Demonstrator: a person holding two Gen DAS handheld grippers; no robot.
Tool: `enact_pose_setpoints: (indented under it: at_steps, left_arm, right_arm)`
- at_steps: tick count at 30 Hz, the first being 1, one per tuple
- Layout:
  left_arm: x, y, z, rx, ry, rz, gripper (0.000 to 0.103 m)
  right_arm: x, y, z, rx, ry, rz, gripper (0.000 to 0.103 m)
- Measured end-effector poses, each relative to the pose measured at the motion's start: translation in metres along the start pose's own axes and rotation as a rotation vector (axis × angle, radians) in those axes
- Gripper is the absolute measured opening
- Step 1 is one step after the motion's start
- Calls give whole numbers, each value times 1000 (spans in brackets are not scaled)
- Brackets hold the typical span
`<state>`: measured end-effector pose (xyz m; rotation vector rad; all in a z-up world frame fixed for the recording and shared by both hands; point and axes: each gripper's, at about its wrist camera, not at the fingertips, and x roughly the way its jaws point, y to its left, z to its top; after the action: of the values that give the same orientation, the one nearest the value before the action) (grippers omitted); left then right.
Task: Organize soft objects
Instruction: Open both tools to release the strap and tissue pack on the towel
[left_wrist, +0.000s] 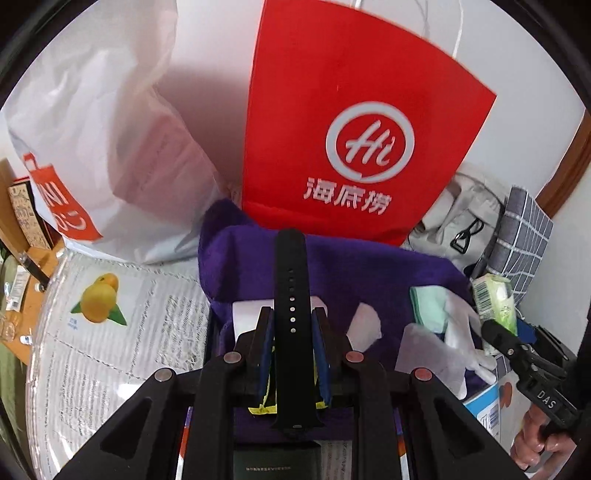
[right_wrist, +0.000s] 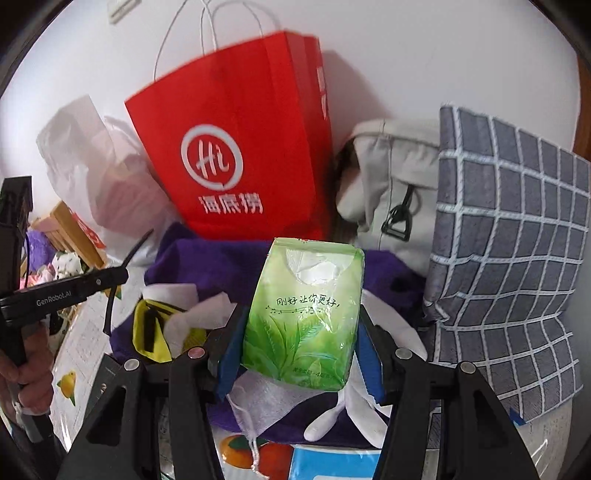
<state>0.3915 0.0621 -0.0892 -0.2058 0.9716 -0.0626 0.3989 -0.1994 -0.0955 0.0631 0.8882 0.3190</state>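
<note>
At the far left a white plastic bag (left_wrist: 92, 122) leans against the wall on the surface (left_wrist: 122, 332), which is covered with printed sheets. Next to it stands a red paper bag (left_wrist: 354, 122), with a purple towel (left_wrist: 369, 266) spread in front of it. The left hand-held gripper (left_wrist: 291, 325) is clamped on a black watch strap (left_wrist: 291, 295), held above the towel. Further right, white gloves (right_wrist: 354, 406) and a white pouch (right_wrist: 266, 398) lie on the towel. The right hand-held gripper (right_wrist: 299, 343) is clamped on a green tissue pack (right_wrist: 303, 317), held upright above them. A grey bag (right_wrist: 391, 184) and a checked cushion (right_wrist: 506, 240) sit at the far right.
</note>
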Motion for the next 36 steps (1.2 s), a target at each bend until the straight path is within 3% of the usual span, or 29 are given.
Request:
enact_pose_setpoints:
  at_steps: [5, 19, 22, 29, 32, 36]
  left_arm:
    - [12, 1, -2, -6, 28, -12, 20]
    - [35, 4, -6, -22, 94, -55, 20]
    - [35, 4, -6, -12, 86, -48, 20]
    - [31, -1, -3, 8, 71, -77, 24]
    - [26, -2, -2, 17, 60, -80, 32]
    - [20, -1, 0, 13, 55, -77, 32]
  right_arm:
    - [23, -6, -7, 27, 88, 1, 55]
    - [50, 1, -13, 1, 157, 19, 55]
    - [51, 1, -11, 22, 137, 47, 57]
    - [41, 10, -8, -8, 86, 17, 76]
    - [38, 10, -8, -2, 79, 15, 76]
    - [27, 12, -7, -3, 47, 5, 76]
